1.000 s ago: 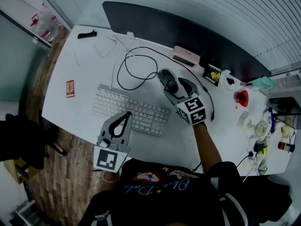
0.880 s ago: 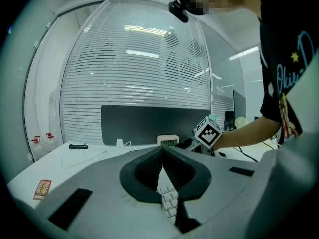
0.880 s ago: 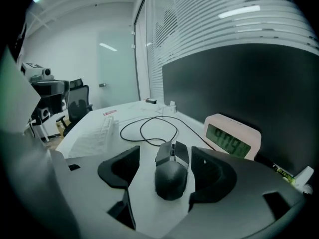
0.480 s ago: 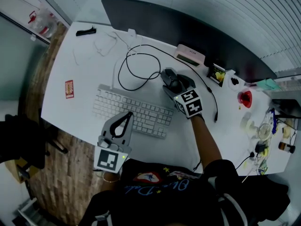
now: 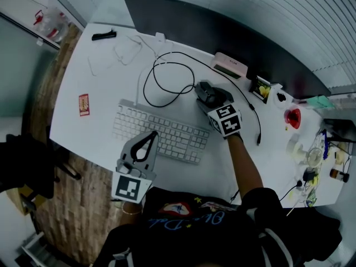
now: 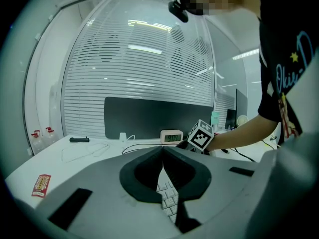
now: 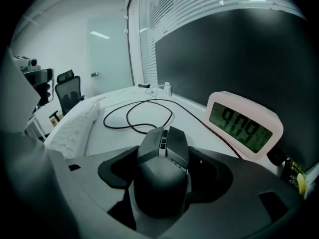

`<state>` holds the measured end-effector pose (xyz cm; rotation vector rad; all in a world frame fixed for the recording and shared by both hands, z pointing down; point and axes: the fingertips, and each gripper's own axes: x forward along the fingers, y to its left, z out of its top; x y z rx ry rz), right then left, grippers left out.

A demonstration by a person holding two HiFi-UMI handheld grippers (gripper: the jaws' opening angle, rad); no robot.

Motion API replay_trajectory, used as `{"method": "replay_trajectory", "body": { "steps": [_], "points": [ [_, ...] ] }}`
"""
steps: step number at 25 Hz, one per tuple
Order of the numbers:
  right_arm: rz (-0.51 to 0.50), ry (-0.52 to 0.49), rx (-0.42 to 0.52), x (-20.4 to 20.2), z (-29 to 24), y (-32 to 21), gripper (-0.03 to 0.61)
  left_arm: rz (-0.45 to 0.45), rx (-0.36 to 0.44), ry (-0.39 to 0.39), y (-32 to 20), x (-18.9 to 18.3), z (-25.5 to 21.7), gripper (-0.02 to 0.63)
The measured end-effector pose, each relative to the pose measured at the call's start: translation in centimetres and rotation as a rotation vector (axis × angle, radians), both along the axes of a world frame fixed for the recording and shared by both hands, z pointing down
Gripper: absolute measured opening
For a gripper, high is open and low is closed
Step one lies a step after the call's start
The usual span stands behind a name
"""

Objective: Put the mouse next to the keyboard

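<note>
**Right tool closes on mouse behind keyboard**

Within the last second the right tool (image 5: 209,95) has pushed forward and drawn its jaws, earlier spread wide, in against the dark mouse (image 7: 162,168). The mouse itself has barely shifted on the white bench (image 5: 100,79). The right gripper view shows a jaw pressed to each flank of the mouse, whose buttons and scroll wheel point away from the camera. The mouse sits just beyond the right end of the white keyboard (image 5: 161,137), between it and a pink digital clock (image 7: 244,121) that stands against the dark panel at the back of the bench. It is near the keyboard but not alongside it. Whether it rests on the bench or rides just clear of it cannot be told. Its black cable (image 5: 161,85) lies in loose loops behind the keyboard.

The left tool (image 5: 149,138) has kept its place over the keyboard's near edge. Its jaw tips meet and hold nothing, and keys show through the gap below them. A small red card (image 5: 84,104) lies well to the left of the keyboard.
</note>
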<state>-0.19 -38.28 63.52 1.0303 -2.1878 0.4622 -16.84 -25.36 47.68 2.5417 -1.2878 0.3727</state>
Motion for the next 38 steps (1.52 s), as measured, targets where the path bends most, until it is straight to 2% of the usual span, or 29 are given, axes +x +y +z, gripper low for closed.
{"method": "replay_trajectory", "body": {
  "steps": [10, 18, 30, 38],
  "points": [
    [0.080, 0.002, 0.016, 1.5, -2.1, 0.7, 0.287, 0.029, 0.015, 0.010, -0.2, 0.6, -0.4, 0.000],
    [0.155, 0.022, 0.081, 4.4, -5.2, 2.0, 0.287, 0.076, 0.035, 0.023, 0.1, 2.1, -1.1, 0.000],
    [0.325, 0.065, 0.123, 10.2, -7.7, 5.9, 0.287, 0.158, 0.062, 0.047, 1.1, 4.3, -2.2, 0.000],
    [0.469, 0.034, 0.089, 13.4, -8.0, 10.6, 0.287, 0.248, 0.083, 0.055, 1.8, 6.7, -2.8, 0.000]
  ]
}}
